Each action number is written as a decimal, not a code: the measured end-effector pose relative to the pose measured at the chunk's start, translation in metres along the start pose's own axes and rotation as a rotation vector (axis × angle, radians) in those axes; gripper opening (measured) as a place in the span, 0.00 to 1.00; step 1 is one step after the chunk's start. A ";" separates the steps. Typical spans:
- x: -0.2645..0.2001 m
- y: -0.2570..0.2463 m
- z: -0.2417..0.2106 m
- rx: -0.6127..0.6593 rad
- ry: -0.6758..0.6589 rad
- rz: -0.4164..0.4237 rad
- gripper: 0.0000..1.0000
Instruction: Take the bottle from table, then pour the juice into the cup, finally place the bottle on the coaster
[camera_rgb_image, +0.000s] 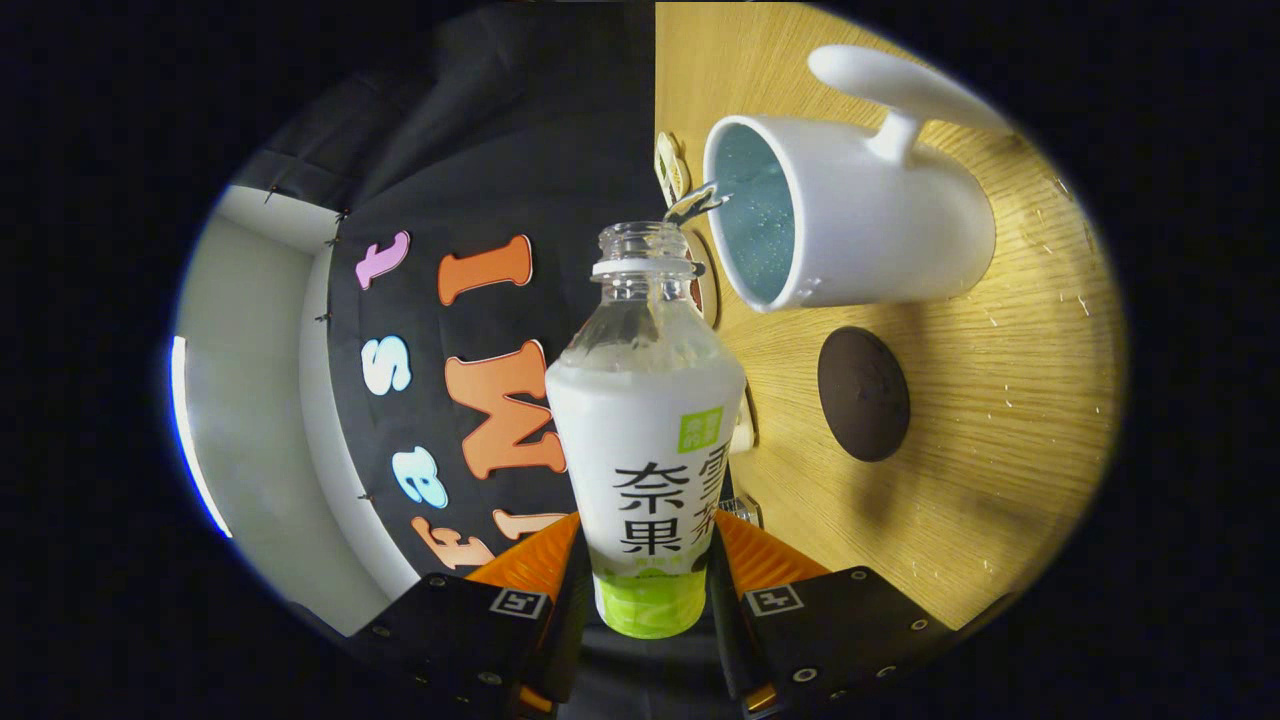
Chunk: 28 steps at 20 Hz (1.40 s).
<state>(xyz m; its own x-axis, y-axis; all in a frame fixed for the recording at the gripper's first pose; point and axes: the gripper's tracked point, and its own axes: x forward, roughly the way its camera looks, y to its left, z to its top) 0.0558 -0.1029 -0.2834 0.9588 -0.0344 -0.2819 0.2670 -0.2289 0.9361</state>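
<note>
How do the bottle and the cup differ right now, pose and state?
The bottle is clamped between the gripper fingers; the cup stands free on the wooden table. The bottle is clear with a printed label, uncapped; the cup is plain white with a handle. The bottle's mouth tips toward the cup's rim, liquid leaving it. Both are open-topped.

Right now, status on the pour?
Gripper shut on bottle, tilted. Liquid running from its open mouth into white cup. Dark coaster beside cup, nothing on it.
</note>
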 end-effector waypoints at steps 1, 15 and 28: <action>0.001 0.000 0.000 0.004 0.000 -0.001 0.57; 0.011 0.019 0.013 0.069 -0.025 0.021 0.57; 0.003 0.018 0.022 0.110 -0.041 0.038 0.57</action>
<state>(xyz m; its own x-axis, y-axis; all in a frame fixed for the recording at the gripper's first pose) 0.0616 -0.1290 -0.2725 0.9628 -0.0844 -0.2567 0.2157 -0.3320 0.9183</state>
